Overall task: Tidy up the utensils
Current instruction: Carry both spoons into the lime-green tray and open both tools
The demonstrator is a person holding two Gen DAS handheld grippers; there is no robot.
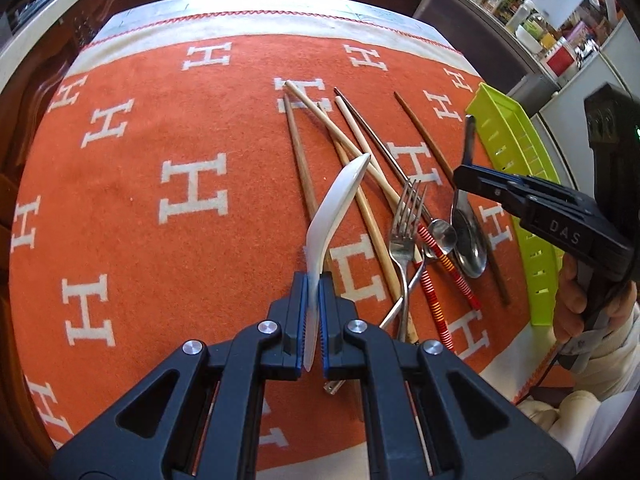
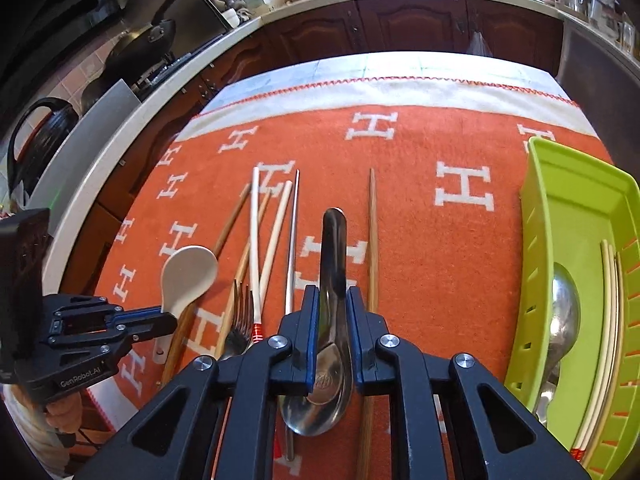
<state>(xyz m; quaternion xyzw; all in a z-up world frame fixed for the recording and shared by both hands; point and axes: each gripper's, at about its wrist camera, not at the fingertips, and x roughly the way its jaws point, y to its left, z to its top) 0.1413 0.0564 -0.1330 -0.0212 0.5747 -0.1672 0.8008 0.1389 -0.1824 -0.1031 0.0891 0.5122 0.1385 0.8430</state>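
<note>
While clamped, spoons jut forward

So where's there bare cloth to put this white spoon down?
Free: the orange cloth left of the chopsticks, and the strip between the lone chopstick and green tray. Crowded: the pile around the fork.

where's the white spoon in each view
Left wrist: white spoon at centre, held in the left gripper, handle pointing away.
Right wrist: lower left, bowl facing the camera, held in the left gripper.
Shared landmark: green tray at the right edge in both.
</note>
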